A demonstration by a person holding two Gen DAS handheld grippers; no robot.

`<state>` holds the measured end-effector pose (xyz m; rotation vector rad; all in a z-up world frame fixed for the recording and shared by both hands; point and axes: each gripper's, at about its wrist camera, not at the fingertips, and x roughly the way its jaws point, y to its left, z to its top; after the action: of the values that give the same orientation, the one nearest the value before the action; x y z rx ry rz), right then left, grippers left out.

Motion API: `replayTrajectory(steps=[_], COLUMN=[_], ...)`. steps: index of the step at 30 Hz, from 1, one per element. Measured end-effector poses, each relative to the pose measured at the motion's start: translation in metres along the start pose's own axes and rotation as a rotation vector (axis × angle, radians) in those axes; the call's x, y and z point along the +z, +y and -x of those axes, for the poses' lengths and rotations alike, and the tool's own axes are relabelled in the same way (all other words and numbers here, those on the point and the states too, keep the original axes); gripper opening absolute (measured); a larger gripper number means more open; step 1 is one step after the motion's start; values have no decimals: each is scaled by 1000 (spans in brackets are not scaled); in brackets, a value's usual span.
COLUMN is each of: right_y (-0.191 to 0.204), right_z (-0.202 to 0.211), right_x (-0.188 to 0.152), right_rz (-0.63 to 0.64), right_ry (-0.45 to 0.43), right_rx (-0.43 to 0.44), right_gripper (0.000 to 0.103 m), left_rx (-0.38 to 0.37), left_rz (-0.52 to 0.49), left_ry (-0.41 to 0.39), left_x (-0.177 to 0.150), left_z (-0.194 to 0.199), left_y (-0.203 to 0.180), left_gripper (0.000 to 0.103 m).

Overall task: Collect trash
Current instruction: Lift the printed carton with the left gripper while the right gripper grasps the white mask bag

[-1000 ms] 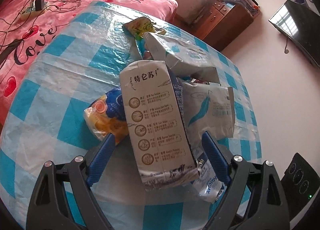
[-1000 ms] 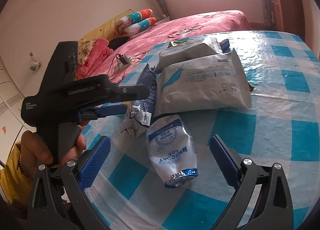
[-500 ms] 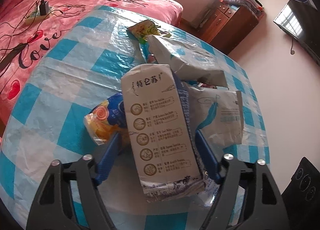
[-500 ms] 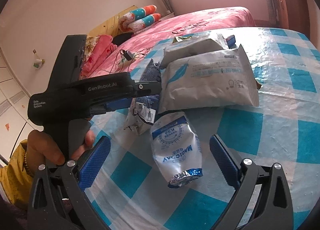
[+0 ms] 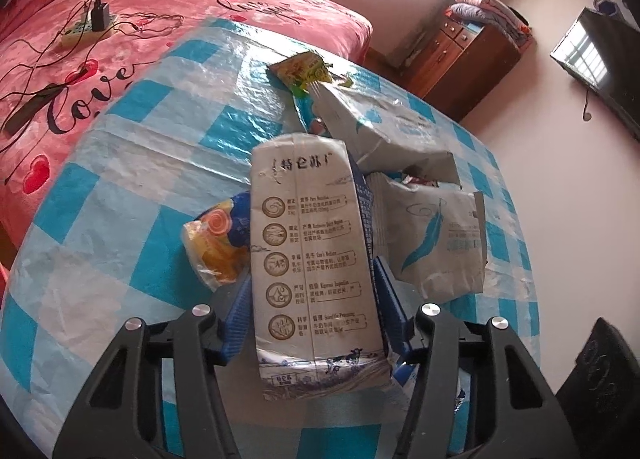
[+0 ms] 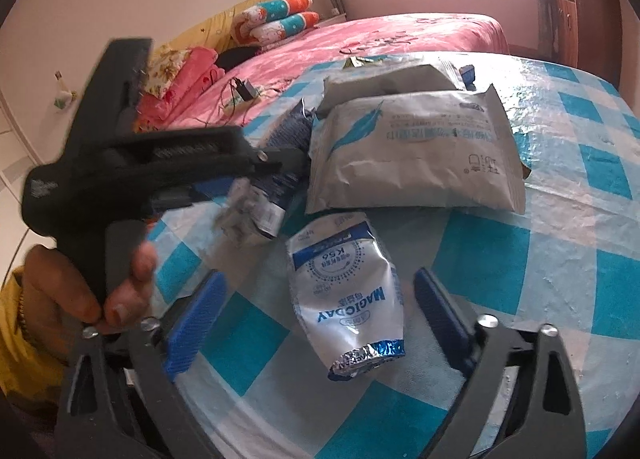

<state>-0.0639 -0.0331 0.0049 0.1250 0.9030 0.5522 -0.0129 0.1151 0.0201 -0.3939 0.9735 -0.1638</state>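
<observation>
My left gripper (image 5: pixel 312 299) is shut on a crushed grey milk carton (image 5: pixel 312 243) with Chinese print, its blue fingers pressed on both sides. The carton also shows blurred in the right wrist view (image 6: pixel 260 199), held by the left gripper's black body (image 6: pixel 152 163). My right gripper (image 6: pixel 320 319) is open, its jaws wide on either side of a white and blue Magicday pouch (image 6: pixel 344 299) lying on the checked tablecloth. Two grey feather-print bags (image 6: pixel 412 155) lie behind it. A yellow snack bag (image 5: pixel 216 247) lies left of the carton.
A round table with a blue and white checked plastic cloth (image 5: pixel 132 187) carries the trash. A green wrapper (image 5: pixel 300 71) lies at its far side. A pink bed (image 5: pixel 80 39) with a charger stands beyond, a wooden cabinet (image 5: pixel 460 55) and a TV at the right.
My left gripper's fingers have closed from wide open onto the milk carton. The right gripper has moved a little closer over the Magicday pouch and stays open.
</observation>
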Motion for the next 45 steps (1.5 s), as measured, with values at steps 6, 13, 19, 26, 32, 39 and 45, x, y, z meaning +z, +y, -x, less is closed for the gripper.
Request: replayTrajectory(steps=[6,13,19,26,32,39,45], right_y=[5,12,16,20,17,25,27], right_z=[-7,-14,-17,-18,-18,-20,-19], right_x=[0,0,0,-1,-1,-2,-2], right_rz=[27,71,90,104,99,144,155], right_ry=[16,28,34,34,29,27,15], right_rx=[-12,-66,-96,-147,-194,-245,-241], right_gripper=[80,80,80,71,64,64,63], left_rx=[-28,-56,-76,-92,-92,-104,-128], left_rz=[8,6,-5,-11,-8,-1,1], left_ry=[-25,-32,-32,-32,-34,-27,-18], left_x=[1,-2,-8,-12,-16,-21,-26], left_z=[17,36,49,57,59,59,61], left_y=[6,12,20,35,56,79,93], left_gripper=[56,56,56,56,56,56,56])
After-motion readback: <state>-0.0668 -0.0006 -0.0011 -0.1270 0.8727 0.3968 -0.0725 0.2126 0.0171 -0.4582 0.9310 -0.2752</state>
